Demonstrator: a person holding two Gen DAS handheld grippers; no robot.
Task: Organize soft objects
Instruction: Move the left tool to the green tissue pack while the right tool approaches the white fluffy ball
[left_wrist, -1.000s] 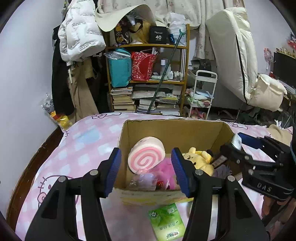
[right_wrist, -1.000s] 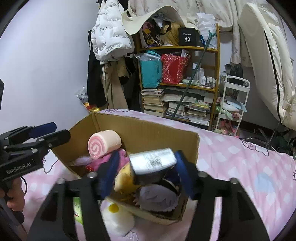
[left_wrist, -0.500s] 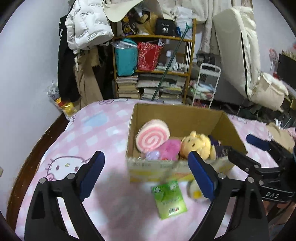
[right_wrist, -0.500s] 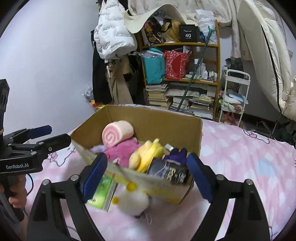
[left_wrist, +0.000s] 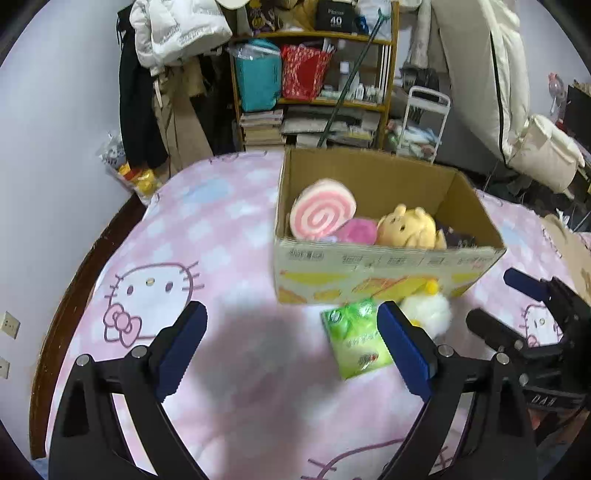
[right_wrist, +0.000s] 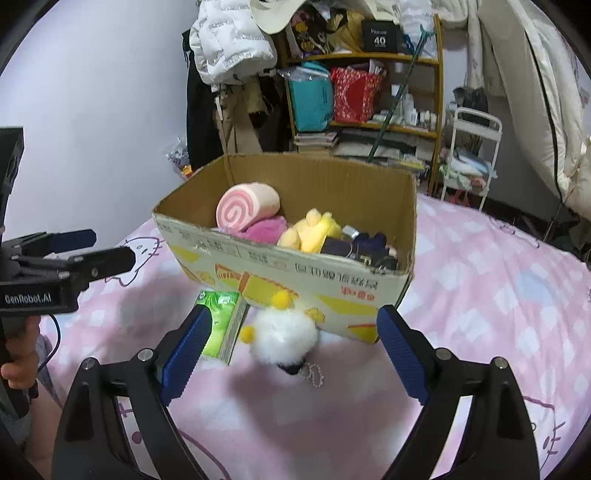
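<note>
White fluffy plush toy (right_wrist: 283, 334) lying beside cardboard box (right_wrist: 295, 275): light, squashy; grab mid-body. Both hand-held grippers gaping wide, holding nothing: left (left_wrist: 291, 352), right (right_wrist: 291, 350).

Black gripper (left_wrist: 291, 345), ribbed blue pads (left_wrist: 404, 349)

Both tongs, left (left_wrist: 291, 349) and right (right_wrist: 291, 349), spread wide, empty.

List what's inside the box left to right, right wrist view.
Pink swirl roll plush → magenta plush → yellow plush → dark packaged items, too jumbled to tell apart.
</note>
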